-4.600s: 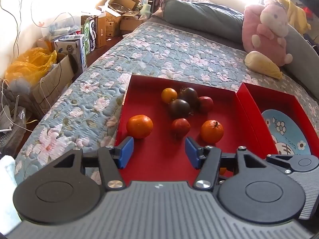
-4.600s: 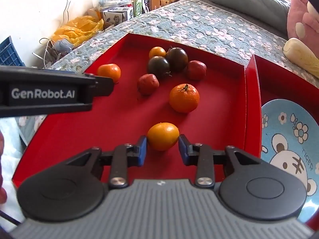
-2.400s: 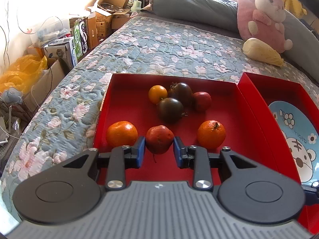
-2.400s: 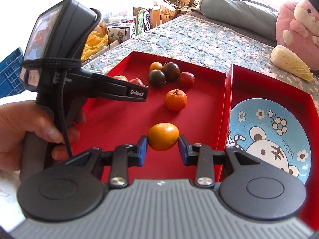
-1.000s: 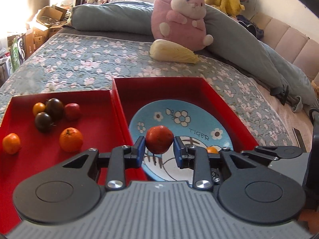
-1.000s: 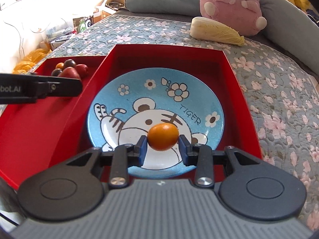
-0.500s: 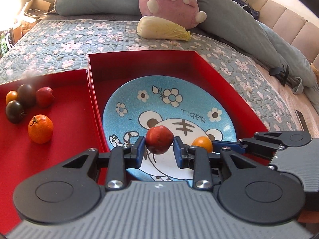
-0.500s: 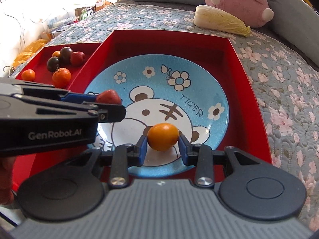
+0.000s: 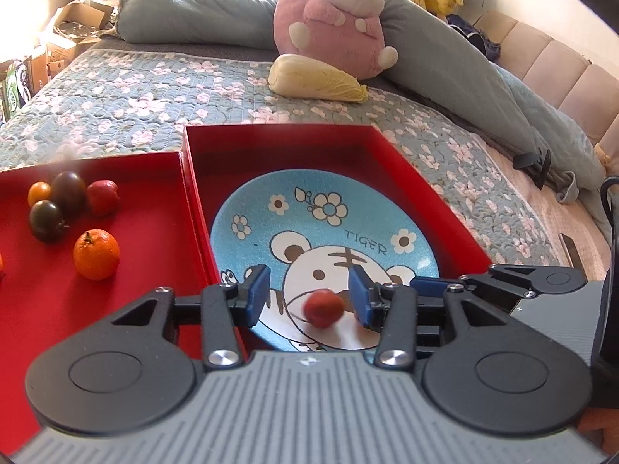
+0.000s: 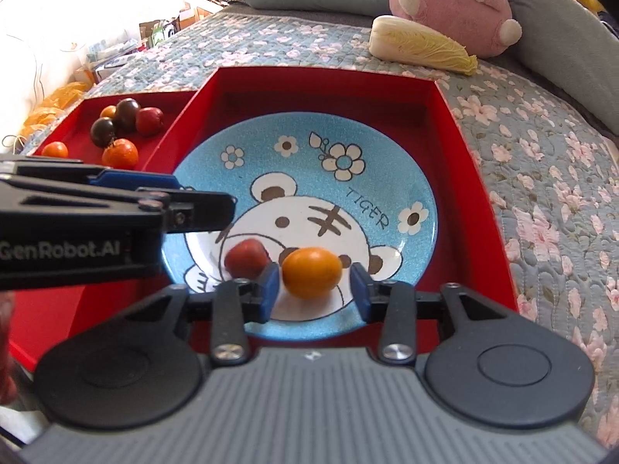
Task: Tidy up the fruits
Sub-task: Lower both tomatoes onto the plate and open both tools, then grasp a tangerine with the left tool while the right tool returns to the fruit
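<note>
A blue tiger plate lies in the right red box. My left gripper is open above the plate. A blurred red tomato sits below its fingers, free of both pads. My right gripper is open around an orange tomato on the plate, with gaps on both sides. The left red tray holds a tangerine, two dark tomatoes, a red tomato and a small orange one.
The boxes lie on a floral quilt. A cabbage and a pink plush lie beyond them. Grey pillows run along the back. Cardboard boxes stand on the floor at the left.
Both grippers have opened over the plate. The red tomato has dropped out of my left gripper. The orange tomato now rests on the plate between the right fingers.
</note>
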`<state>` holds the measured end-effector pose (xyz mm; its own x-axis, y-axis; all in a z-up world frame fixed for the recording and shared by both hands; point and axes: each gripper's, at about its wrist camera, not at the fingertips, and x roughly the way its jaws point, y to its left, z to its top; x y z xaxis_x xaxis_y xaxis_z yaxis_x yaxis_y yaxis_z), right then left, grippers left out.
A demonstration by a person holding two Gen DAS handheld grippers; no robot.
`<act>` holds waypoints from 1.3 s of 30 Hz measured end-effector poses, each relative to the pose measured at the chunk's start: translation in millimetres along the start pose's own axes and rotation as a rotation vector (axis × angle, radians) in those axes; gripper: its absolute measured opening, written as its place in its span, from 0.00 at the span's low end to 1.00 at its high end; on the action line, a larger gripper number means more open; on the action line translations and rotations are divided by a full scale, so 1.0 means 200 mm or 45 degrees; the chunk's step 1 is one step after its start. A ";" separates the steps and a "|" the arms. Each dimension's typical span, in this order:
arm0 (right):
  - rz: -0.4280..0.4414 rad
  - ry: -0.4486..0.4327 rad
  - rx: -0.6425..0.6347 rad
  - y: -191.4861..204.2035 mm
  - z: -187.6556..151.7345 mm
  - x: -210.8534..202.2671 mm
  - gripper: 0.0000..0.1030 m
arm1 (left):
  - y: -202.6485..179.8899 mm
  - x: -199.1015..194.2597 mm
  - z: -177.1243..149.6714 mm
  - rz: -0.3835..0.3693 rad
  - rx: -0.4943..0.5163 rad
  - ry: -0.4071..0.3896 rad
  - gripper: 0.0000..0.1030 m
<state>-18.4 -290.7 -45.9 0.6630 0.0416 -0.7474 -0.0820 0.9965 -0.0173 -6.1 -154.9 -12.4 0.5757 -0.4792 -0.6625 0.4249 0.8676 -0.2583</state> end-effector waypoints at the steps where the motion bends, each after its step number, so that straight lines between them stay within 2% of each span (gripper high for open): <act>1: -0.008 -0.014 -0.004 0.01 0.00 -0.01 0.51 | 0.01 -0.02 0.00 0.004 -0.005 -0.008 0.50; 11: -0.013 -0.095 -0.028 0.09 0.04 -0.11 0.51 | 0.09 -0.20 0.01 0.078 -0.043 -0.074 0.50; 20: 0.036 -0.142 -0.084 0.23 0.09 -0.18 0.51 | 0.24 -0.34 -0.01 0.215 -0.118 -0.133 0.50; 23: 0.054 -0.155 -0.105 0.28 0.11 -0.19 0.51 | 0.29 -0.37 -0.02 0.326 -0.133 -0.157 0.50; 29: 0.084 -0.159 -0.124 0.35 0.12 -0.18 0.51 | 0.41 -0.37 -0.04 0.692 -0.136 -0.172 0.50; 32: 0.097 -0.154 -0.126 0.37 0.13 -0.16 0.51 | 0.47 -0.35 -0.05 0.814 -0.165 -0.173 0.50; 35: 0.107 -0.150 -0.127 0.38 0.14 -0.15 0.51 | 0.53 -0.32 -0.05 0.894 -0.207 -0.186 0.50; 39: 0.120 -0.147 -0.127 0.40 0.14 -0.13 0.51 | 0.58 -0.28 -0.03 0.919 -0.263 -0.176 0.49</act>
<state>-20.9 -209.5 -8.9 0.7293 0.1483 -0.6680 -0.2175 0.9758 -0.0208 6.5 -27.2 -10.7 0.7492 0.2159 -0.6262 -0.2215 0.9726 0.0704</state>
